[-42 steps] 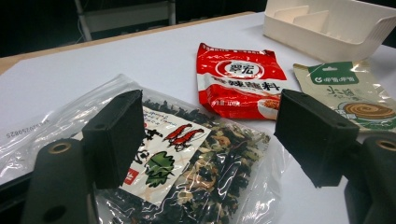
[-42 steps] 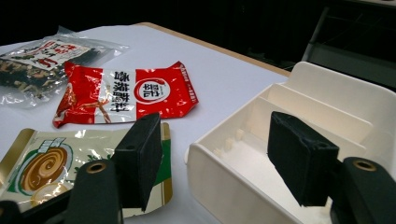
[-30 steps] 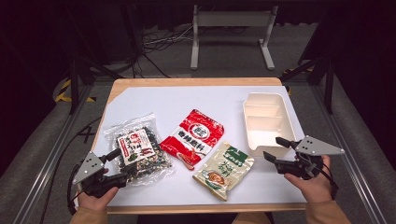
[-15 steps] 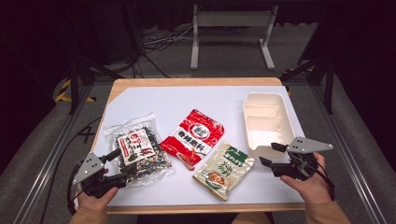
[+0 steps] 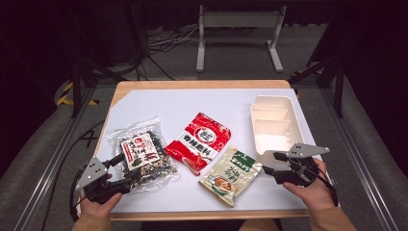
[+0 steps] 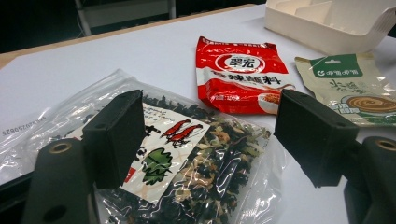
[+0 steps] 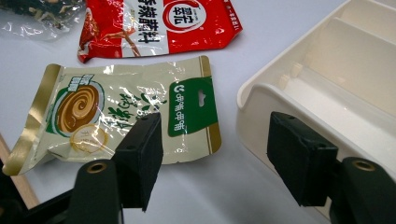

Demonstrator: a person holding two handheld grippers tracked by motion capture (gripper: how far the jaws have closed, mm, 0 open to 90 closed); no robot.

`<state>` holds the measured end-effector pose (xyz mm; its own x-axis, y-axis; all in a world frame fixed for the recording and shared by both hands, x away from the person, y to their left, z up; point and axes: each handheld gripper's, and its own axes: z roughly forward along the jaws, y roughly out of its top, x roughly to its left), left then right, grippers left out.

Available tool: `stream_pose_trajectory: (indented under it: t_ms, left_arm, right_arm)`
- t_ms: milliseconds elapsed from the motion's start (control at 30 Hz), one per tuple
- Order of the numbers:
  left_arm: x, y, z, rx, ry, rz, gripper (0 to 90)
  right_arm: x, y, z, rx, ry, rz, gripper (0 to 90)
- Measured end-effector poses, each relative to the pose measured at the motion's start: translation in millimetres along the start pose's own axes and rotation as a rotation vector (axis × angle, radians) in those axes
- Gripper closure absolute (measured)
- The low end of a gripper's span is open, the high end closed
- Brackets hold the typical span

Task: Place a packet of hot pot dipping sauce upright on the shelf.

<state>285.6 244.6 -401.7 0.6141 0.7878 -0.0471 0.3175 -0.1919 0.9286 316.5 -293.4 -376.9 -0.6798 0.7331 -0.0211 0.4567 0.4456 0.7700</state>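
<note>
In the high view the right gripper (image 5: 267,162), jaws wide and just closing a little on nothing, is seen between the green-topped pouch (image 5: 231,174) at nine o'clock and the white tray (image 5: 274,126) at twelve. The pouch's hang-hole is shown in the right gripper view. The left gripper (image 5: 124,168) is held open and empty over the clear bag (image 5: 143,154).

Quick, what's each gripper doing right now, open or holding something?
Left gripper: open, holding nothing, over the clear bag of dried mix.
Right gripper: open, its jaws have just been closing, nothing between them.
</note>
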Motion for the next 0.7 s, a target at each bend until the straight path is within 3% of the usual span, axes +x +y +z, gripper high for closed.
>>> stream_pose_trajectory:
  t_ms: [700]
  left_arm:
    - [0.1, -0.3, 0.2, 0.001, 0.001, 0.001, 24.7]
  right_arm:
    - [3.3, -12.0, 37.9, 0.071, 0.036, 0.032, 37.1]
